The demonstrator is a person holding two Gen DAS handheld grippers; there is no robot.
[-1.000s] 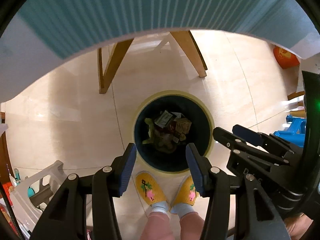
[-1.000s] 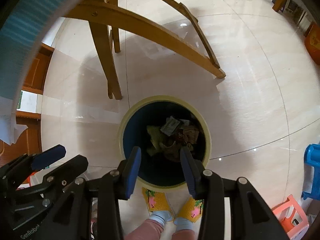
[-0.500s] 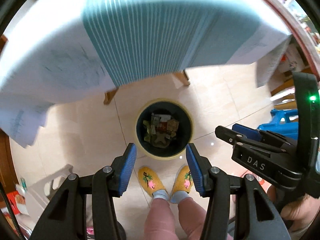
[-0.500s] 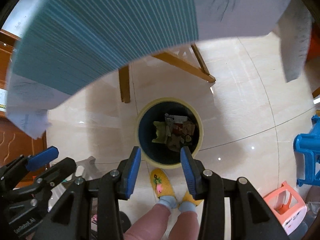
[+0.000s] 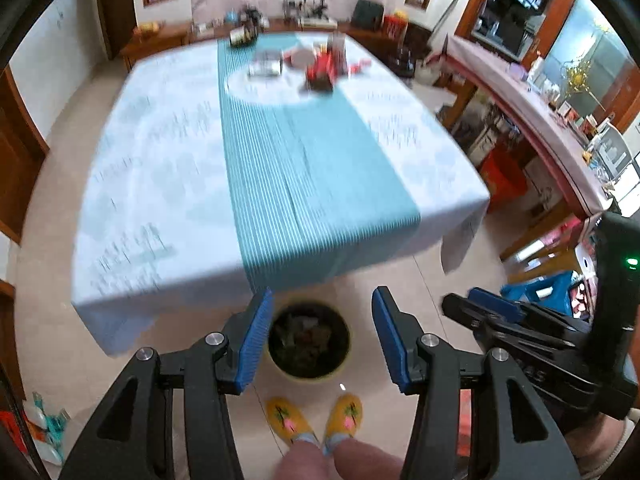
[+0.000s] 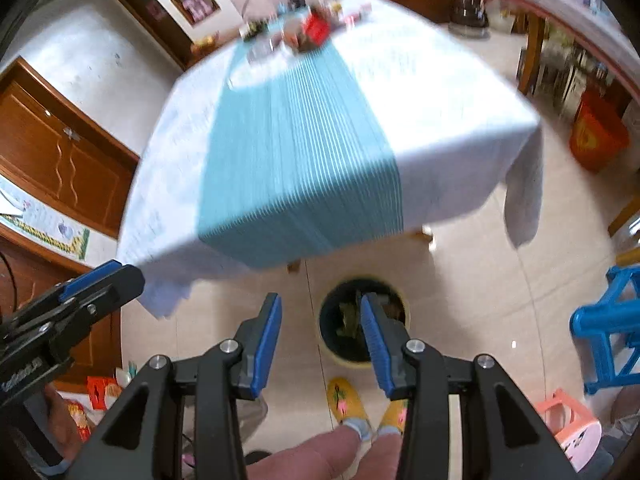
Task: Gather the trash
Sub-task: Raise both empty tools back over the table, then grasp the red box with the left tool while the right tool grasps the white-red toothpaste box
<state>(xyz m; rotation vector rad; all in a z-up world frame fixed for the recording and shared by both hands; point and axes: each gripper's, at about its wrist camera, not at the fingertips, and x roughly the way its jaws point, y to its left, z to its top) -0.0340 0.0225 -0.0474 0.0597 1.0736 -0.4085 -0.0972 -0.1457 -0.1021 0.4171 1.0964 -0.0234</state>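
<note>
The dark trash bin [image 5: 317, 377] with a yellow rim stands on the floor at the near edge of the table, with crumpled wrappers inside. In the right wrist view the bin [image 6: 347, 361] is partly behind one finger. My left gripper [image 5: 322, 300] hangs high above it, open, with nothing between its blue pads. My right gripper [image 6: 320, 302] is open and empty as well, and my left gripper [image 6: 100, 276] shows beside it. At the far end of the table lie blurred red wrappers [image 5: 322, 70] and other small items. The red wrappers [image 6: 316, 28] also show in the right wrist view.
A white cloth with a teal striped runner [image 5: 304, 184] covers the table. The person's feet in yellow slippers [image 5: 312, 416] stand just behind the bin. A blue stool [image 6: 604, 328], a pink stool [image 6: 572, 424] and an orange container [image 6: 596, 136] stand at the right, and a wooden cabinet [image 6: 60, 160] at the left.
Both grippers have risen from just over the bin, below the tablecloth's edge, to well above the table top. The bin now looks small and low. The jaws kept their width.
</note>
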